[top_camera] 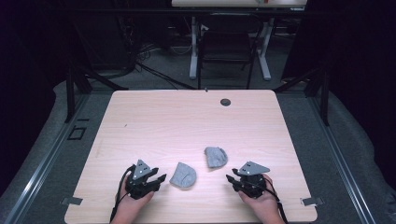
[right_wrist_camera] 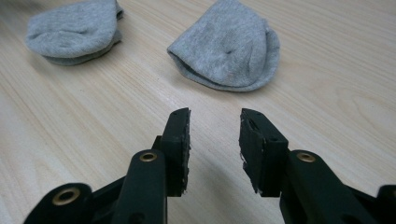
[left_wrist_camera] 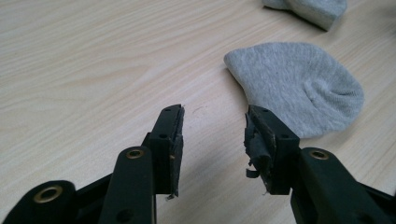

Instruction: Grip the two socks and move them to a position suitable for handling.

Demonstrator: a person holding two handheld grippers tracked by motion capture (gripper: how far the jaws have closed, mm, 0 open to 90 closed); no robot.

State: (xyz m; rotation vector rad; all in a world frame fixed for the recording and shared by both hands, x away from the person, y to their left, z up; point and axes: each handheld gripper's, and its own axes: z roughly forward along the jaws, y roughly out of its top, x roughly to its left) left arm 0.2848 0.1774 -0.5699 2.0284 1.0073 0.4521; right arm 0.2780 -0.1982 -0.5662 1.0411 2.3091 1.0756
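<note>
From above, two soft grey knit caps, one nearer the left hand-held gripper (top_camera: 159, 179), the near cap (top_camera: 183, 175), and the far cap (top_camera: 215, 157) beside the right hand-held gripper (top_camera: 230, 179), lie on the pale woodgrain worktop (top_camera: 187, 121).

In the left gripper view, the jaws gape empty (pads frayed); the far cap (left_wrist_camera: 308, 9) is cut off at the top edge.

In the right gripper view, the jaws stand wide apart, holding nothing, short of both rounded caps.

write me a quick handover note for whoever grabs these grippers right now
Left gripper: open, empty, resting on the table beside the near grey sock.
Right gripper: open, empty, aimed toward the far grey sock.
Both socks lie folded, apart from each other, between the grippers.
Done: nothing gripped yet.
Left: probably pick up the socks, one per gripper.
</note>
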